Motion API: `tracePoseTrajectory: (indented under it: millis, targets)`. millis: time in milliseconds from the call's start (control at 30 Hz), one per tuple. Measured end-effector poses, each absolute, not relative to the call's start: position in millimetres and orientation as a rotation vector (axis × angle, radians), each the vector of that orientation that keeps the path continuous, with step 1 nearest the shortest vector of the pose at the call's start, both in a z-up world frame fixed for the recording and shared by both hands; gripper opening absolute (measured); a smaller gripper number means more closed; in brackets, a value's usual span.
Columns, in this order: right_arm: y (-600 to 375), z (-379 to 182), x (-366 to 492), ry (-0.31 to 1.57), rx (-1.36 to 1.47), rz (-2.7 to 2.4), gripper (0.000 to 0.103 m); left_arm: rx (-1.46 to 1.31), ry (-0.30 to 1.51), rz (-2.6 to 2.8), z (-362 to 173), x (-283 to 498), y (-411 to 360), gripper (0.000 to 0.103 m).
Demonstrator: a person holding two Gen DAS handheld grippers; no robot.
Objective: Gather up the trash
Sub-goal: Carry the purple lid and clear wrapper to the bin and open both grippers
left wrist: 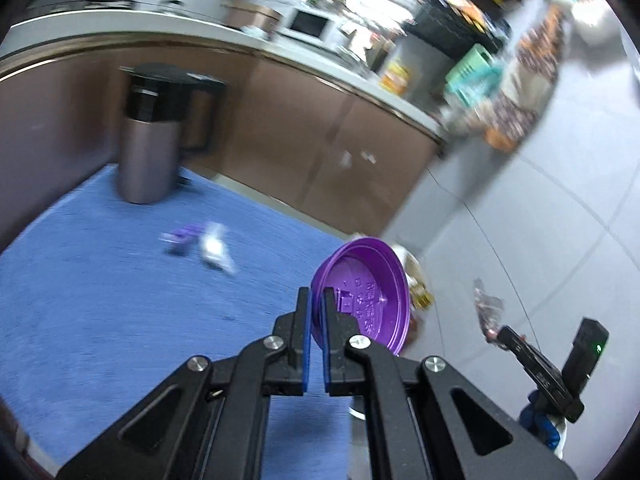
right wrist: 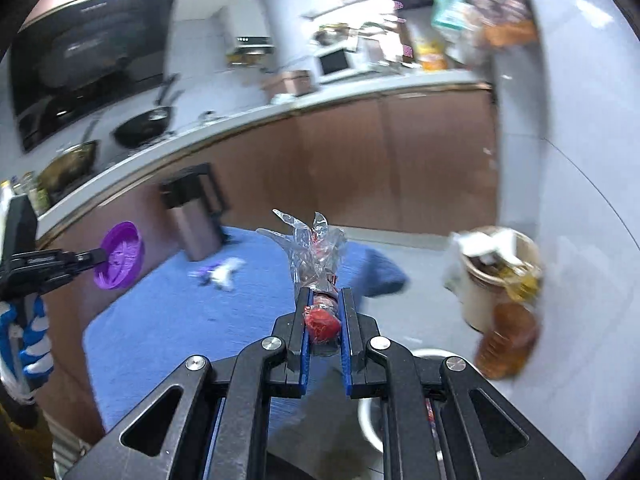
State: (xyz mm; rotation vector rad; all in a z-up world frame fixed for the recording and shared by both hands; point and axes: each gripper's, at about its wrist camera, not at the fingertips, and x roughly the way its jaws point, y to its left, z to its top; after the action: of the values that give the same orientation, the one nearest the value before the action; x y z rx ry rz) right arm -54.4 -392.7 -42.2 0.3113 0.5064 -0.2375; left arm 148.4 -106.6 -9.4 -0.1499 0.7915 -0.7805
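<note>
My left gripper (left wrist: 316, 300) is shut on the rim of a purple plastic cup lid (left wrist: 366, 292) and holds it in the air above the blue rug (left wrist: 100, 300). The lid also shows in the right wrist view (right wrist: 120, 256), at the left. My right gripper (right wrist: 325, 300) is shut on a crumpled clear plastic wrapper with a red lump inside (right wrist: 318, 264). More trash, a purple and white wrapper (left wrist: 200, 244), lies on the rug; it also shows in the right wrist view (right wrist: 218, 272). The right gripper (left wrist: 500, 334) shows at the right in the left wrist view.
A metal pedal bin with a black lid (left wrist: 154, 132) stands at the rug's far edge by brown cabinets (left wrist: 320, 140). A beige bucket full of trash (right wrist: 496, 276) and an amber bottle (right wrist: 508, 340) stand on the grey floor at the right. A white bowl (right wrist: 370, 420) lies below my right gripper.
</note>
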Motion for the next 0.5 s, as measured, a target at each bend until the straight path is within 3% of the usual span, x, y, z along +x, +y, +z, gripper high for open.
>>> tracePoseTrajectory:
  millis: [500]
  targets:
    - [-489.5,-183.1,-38.1,0.74,0.498,-0.394,0.012,0.211,1.026,-0.926,-131.3,129.5,-340.8,0.004]
